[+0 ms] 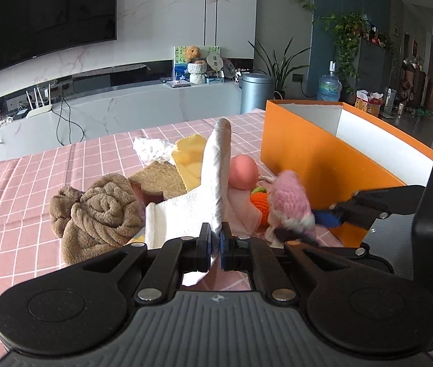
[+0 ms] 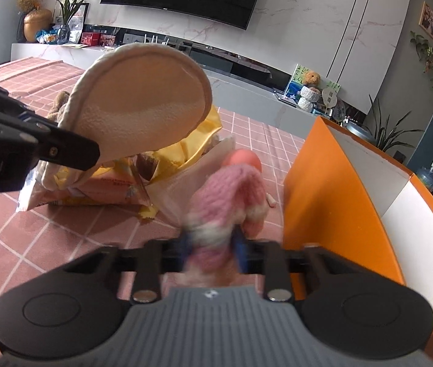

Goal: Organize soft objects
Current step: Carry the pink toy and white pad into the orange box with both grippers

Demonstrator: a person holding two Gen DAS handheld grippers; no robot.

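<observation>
On a pink checked tablecloth (image 1: 33, 183), soft items are seen heaped beside an orange box (image 1: 302, 165), into which they are presumably to be sorted. At far left a crumpled brown towel (image 1: 94, 214) is left lying untouched, with a flat brown pad (image 1: 158, 180) and yellow cloths (image 1: 190, 159) behind it. At centre, a cream fabric insole (image 1: 216, 180) is pinched at its edge by the left gripper (image 1: 215, 246), whose jaws are clamped tight on it; it is held upright, clear of the pile. A pink ball (image 1: 244, 171) rests behind. To the right, a pink knitted toy (image 2: 225, 202) is clasped by the right gripper (image 2: 212, 247), its blue pads pressed into the yarn, just beside the box wall, probably for dropping inside. The box's white interior (image 2: 415, 229) is shown empty where visible.
</observation>
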